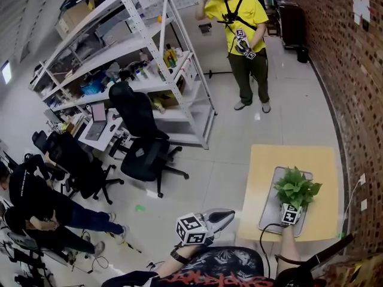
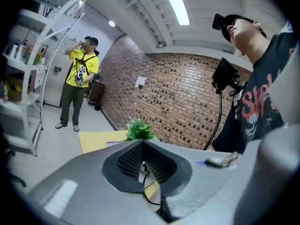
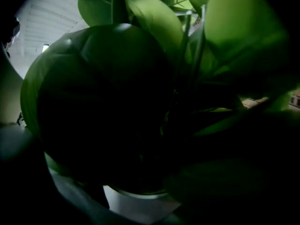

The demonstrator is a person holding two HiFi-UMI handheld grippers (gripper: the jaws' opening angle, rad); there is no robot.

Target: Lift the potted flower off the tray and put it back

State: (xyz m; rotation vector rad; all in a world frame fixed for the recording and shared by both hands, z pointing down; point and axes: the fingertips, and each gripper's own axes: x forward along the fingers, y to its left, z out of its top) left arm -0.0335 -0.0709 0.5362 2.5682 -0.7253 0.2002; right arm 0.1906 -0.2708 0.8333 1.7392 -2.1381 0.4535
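Head view alone: My right gripper (image 1: 291, 214) reaches into the potted flower (image 1: 296, 188) at the lower right of the frame, its marker cube pressed against the near side of the foliage. The plant stands over the near end of the grey tray (image 1: 269, 211) on the yellow table (image 1: 269, 163). Leaves and cube cover the pot's base, so I cannot tell whether it touches the tray.

Right gripper view alone: Dark green leaves fill the frame, with a slice of the white pot (image 3: 136, 201) at bottom centre, close to the lens. The picture is too dark for me to tell whether this tool is clenched on the pot.

Left gripper view alone: My left gripper (image 2: 142, 144) is closed tip to tip and holds nothing. A black cable (image 2: 149, 193) shows through the hollow behind the pads. Beyond the tips the flower's leaves rise at centre frame, a brick wall (image 2: 178, 97) behind them. A person in a yellow shirt (image 2: 79, 71) stands at the upper left.

Left arm: At bottom centre of the head view, held low off the table's left edge, tool pointing toward the right of the frame.

Right arm: My forearm (image 1: 287, 244) runs straight up from the bottom edge to the tray.
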